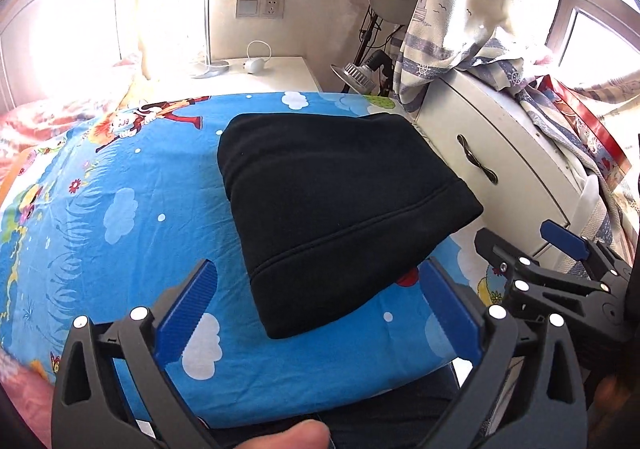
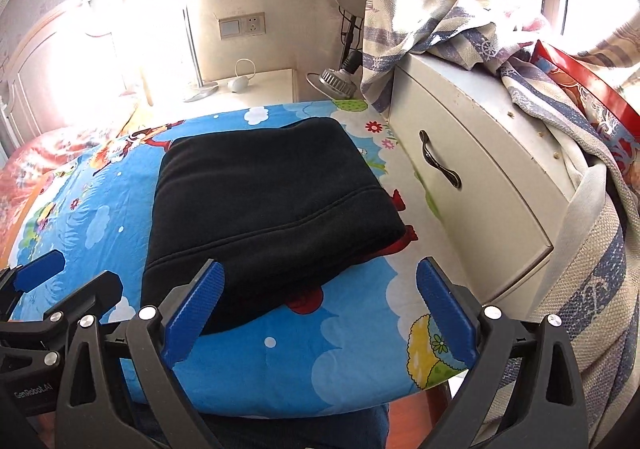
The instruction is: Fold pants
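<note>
Both jaws stood wide open and held nothing as we hovered near the front edge of the bed. Our left gripper and right gripper sat side by side, short of the pants, touching no cloth. We saw the pants folded into a compact black bundle on the bed, just beside the white cabinet, running away from us. We judged the folding nearly done.
</note>
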The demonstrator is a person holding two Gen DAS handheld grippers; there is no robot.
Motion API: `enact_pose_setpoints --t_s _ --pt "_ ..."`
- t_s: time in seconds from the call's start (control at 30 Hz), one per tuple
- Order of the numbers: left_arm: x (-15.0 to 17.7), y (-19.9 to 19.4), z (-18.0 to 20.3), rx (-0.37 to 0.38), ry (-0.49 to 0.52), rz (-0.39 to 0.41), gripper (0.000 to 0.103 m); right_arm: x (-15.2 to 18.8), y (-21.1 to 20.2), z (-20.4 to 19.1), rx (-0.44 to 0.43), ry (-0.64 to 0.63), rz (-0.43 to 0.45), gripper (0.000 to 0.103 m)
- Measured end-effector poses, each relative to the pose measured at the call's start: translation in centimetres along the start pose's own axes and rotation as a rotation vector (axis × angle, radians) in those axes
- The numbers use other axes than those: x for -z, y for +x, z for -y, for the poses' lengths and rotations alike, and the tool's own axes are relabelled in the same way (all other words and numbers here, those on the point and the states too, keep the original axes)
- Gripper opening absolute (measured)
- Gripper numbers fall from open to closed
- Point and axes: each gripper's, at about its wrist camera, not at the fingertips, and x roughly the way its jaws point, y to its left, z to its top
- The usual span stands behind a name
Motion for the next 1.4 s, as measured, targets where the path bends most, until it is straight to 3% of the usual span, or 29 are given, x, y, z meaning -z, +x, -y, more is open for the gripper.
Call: enact_pose_setpoints --t_s 1.4 --pt "-0.23 0.43 0.47 -0.001 0.016 0.001 0.101 -0.03 0.61 0.78 -0.005 0.024 0.003 0.093"
